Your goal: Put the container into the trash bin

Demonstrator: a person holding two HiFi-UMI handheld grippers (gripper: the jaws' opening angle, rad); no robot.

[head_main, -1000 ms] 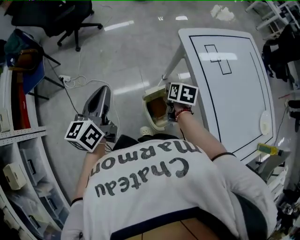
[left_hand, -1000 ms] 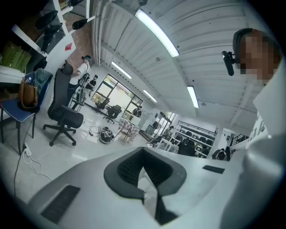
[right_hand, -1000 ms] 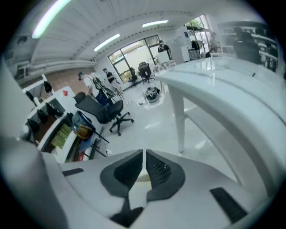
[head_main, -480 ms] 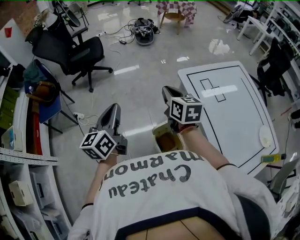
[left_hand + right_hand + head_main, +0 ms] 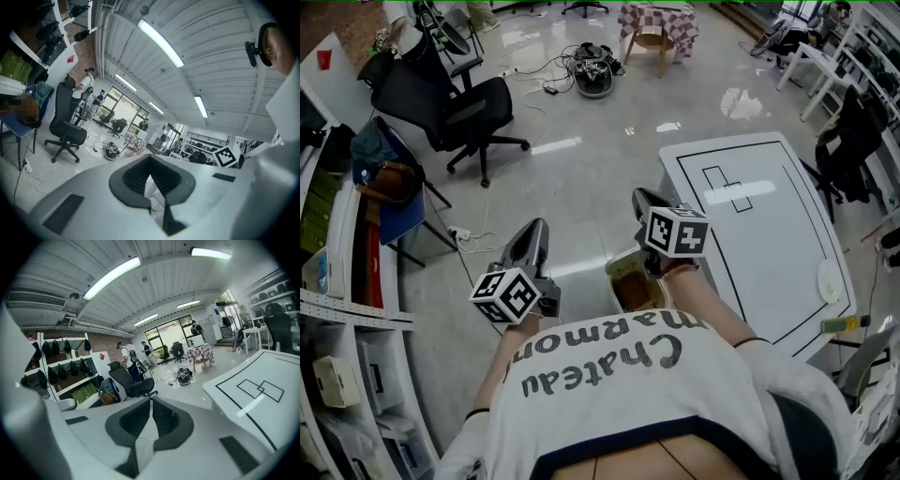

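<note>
Trash bin (image 5: 623, 256) near right hand-held gripper (image 5: 641, 197)

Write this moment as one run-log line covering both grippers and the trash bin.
left gripper: shut, empty | right gripper: shut, empty | trash bin: on floor beside white table

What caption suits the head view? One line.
Left tool and right tool, shut and empty, near the trash bin beside the table.

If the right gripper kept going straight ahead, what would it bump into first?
Probably nothing nearby: the right gripper points out over open floor. The black office chair stands far off, slightly left; the white table lies to its right.
</note>
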